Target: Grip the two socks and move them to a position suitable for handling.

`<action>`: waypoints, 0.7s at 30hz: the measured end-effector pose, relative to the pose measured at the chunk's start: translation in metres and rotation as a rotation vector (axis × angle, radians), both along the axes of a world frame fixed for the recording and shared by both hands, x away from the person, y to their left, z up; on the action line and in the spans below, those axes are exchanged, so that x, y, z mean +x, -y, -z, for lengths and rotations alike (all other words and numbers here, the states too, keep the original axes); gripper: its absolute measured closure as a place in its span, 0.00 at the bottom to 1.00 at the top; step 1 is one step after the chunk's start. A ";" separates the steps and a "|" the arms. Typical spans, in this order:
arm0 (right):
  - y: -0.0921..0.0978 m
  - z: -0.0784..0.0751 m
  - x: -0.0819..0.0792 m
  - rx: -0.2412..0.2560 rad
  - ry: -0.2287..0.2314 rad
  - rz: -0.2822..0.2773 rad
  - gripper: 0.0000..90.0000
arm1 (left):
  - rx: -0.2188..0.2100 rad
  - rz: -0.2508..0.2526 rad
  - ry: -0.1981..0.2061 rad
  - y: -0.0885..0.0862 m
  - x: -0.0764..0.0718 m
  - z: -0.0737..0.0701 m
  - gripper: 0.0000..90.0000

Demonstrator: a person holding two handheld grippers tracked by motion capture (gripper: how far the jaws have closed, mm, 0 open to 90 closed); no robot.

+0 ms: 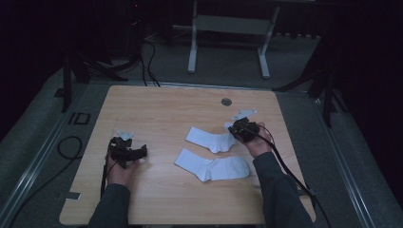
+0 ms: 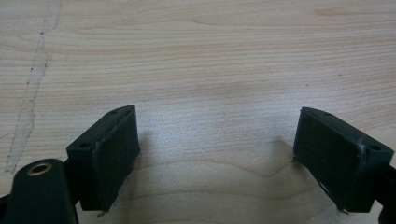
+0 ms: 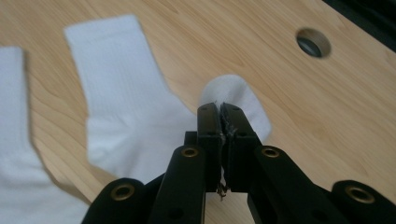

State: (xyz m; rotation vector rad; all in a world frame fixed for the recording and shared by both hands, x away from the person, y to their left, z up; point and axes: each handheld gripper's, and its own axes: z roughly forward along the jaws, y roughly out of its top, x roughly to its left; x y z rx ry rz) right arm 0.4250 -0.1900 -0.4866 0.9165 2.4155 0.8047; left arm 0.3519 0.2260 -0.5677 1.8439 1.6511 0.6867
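Observation:
Two white socks lie flat on the wooden table (image 1: 157, 109): a far sock (image 1: 209, 139) and a near sock (image 1: 214, 167). My right gripper (image 1: 236, 128) is at the far sock's toe end. In the right gripper view its jaws are pressed together, the tips (image 3: 219, 109) on the rounded toe (image 3: 243, 100) of that sock (image 3: 121, 107), apparently pinching its cloth. The near sock (image 3: 14, 154) runs along the left edge there. My left gripper (image 1: 139, 153) rests at the table's left, jaws wide apart (image 2: 215, 154) over bare wood, its pads (image 2: 114, 154) holding nothing.
A round cable hole (image 1: 226, 101) sits near the table's far edge, also seen in the right gripper view (image 3: 314, 43). A white desk frame (image 1: 228, 28) and dark stands are on the floor beyond. Cables (image 1: 285, 166) trail from both grippers.

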 end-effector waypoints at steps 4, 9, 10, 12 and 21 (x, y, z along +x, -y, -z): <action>0.012 0.003 0.000 0.004 -0.005 0.028 0.96 | 0.000 0.000 0.000 0.000 0.000 0.000 0.16; 0.039 0.013 -0.001 -0.011 -0.033 0.084 0.94 | 0.000 0.000 -0.001 0.000 0.000 0.000 0.16; 0.044 0.015 -0.001 -0.010 -0.043 0.096 0.88 | 0.000 0.000 0.000 0.000 0.000 0.000 0.16; 0.051 0.014 -0.002 -0.005 -0.038 0.113 0.78 | 0.000 0.000 0.000 0.000 0.000 0.000 0.16; 0.043 -0.009 -0.004 0.046 0.016 0.089 0.67 | 0.000 0.000 0.000 0.000 0.000 0.000 0.16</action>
